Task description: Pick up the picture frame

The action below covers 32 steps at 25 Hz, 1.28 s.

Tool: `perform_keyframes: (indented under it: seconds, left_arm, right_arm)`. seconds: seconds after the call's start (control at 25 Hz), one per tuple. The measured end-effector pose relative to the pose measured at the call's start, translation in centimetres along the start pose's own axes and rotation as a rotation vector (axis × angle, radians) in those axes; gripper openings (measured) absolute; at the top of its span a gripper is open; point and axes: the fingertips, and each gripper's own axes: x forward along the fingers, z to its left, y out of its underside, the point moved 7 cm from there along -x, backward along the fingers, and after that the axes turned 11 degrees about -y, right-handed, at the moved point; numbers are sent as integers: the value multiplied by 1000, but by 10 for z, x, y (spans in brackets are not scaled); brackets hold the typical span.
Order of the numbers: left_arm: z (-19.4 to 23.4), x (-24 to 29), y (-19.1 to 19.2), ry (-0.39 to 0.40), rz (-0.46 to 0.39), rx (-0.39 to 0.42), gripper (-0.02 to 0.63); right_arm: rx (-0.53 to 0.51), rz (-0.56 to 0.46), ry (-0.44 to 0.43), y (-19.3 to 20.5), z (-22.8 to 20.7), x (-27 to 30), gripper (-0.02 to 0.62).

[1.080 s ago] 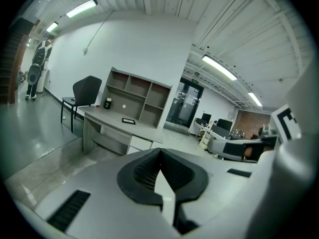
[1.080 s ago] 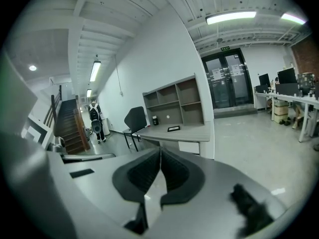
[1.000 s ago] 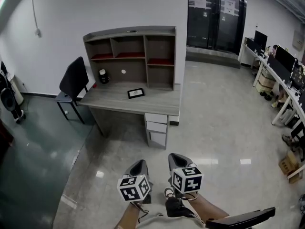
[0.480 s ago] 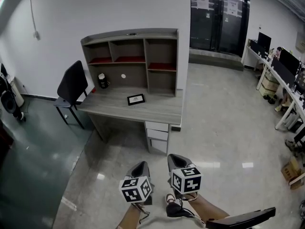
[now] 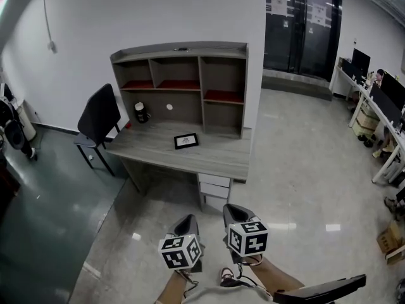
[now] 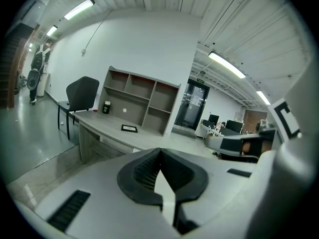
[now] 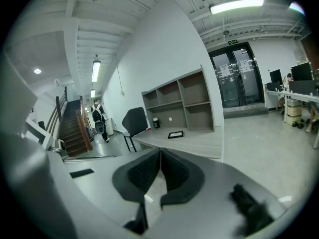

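At the far left a black chair (image 5: 98, 114) stands beside the grey tabletop (image 5: 152, 147). A small dark jar (image 5: 140, 113) stands at the tabletop's back left, just in front of the open shelf unit (image 5: 190, 84) that rises along its rear edge. The picture frame (image 5: 186, 141) lies flat near the middle of the tabletop. It has a dark border and a pale centre, and it sits apart from the jar, in front of the shelf unit's middle bays. Drawers (image 5: 215, 187) sit under the tabletop's right end. Nearer the camera, above the pale floor (image 5: 297, 170) and well apart from the tabletop, the left gripper (image 5: 186, 223) and the right gripper (image 5: 235, 211) are side by side and point toward the tabletop. Each has its jaws clenched pad to pad, grasping nothing. Dark glass doors (image 5: 304, 27) stand at the back right, and office desks (image 5: 374, 111) line the right wall.
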Motion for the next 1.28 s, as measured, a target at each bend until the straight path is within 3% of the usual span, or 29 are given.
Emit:
perform_keyframes:
  seconds: [0.8, 1.28]
  left_arm:
    - [-14, 100, -47, -109, -15, -24, 11]
    - [-17, 131, -47, -183, 20, -21, 9]
  right_arm:
    - [-6, 20, -100, -58, -85, 81, 32]
    - [48, 35, -121, -60, -133, 100, 32]
